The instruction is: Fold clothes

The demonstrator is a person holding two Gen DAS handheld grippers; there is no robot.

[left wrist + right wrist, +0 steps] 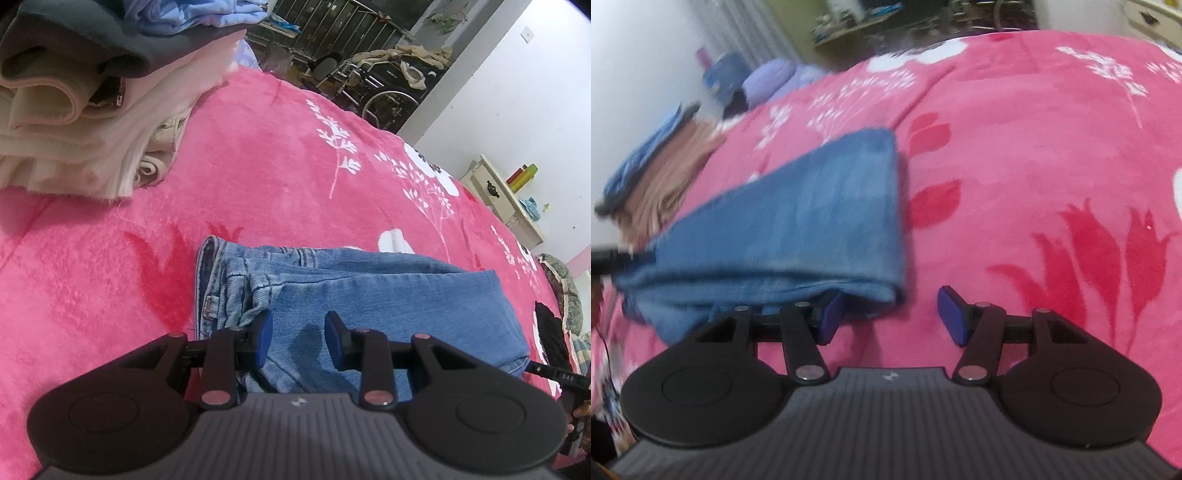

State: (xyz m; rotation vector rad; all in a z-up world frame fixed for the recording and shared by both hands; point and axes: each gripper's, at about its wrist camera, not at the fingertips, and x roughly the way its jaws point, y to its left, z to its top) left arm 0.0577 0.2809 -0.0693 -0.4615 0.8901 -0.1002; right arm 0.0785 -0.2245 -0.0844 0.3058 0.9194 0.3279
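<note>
Denim jeans (369, 295) sit folded into a chunky bundle on the pink blanket (258, 166), near the pile of folded clothes (74, 110), probably waiting to join it, while the left gripper (298, 341) and right gripper (890, 316) both hover spread apart, gripping nothing.

Left wrist view low and close over the jeans (369, 295), facing across the blanket (258, 166) toward a far wall, right wrist view equally low (blurred), beside the same jeans (798, 221), both sharing jeans and blanket (1034, 147)
</note>
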